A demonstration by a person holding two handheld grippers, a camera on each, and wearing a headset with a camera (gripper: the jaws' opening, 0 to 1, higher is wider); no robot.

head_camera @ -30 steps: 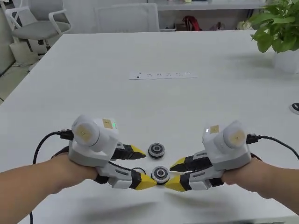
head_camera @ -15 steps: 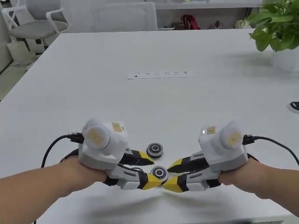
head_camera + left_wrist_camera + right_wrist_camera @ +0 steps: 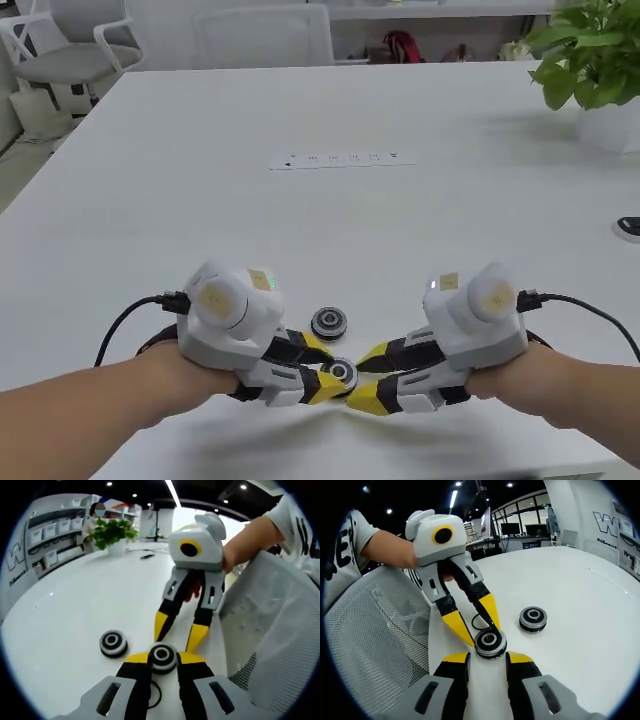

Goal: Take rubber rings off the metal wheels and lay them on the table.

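left tongs (image 3: 164, 656): clamped on near wheel (image 3: 490, 643) | right tongs (image 3: 487, 656): held open just beside it | second wheel (image 3: 328, 322): apart on counter (image 3: 400, 250)

Right gripper view: the white wall (image 3: 580, 515) carries a large blue "W" over a smaller line beginning "Diligen", cut off at the edge. Left gripper view: the wall (image 3: 22, 577) shows "W" and "Dilig…", the rest blurred. Black letters on the shirt sleeve (image 3: 342, 532) are illegible.

Bright, even overhead light fell on the white table (image 3: 200, 150), leaving soft shadows near its front edge. Ceiling lights (image 3: 454, 499) glared; both gripper views bent strongly at the edges.
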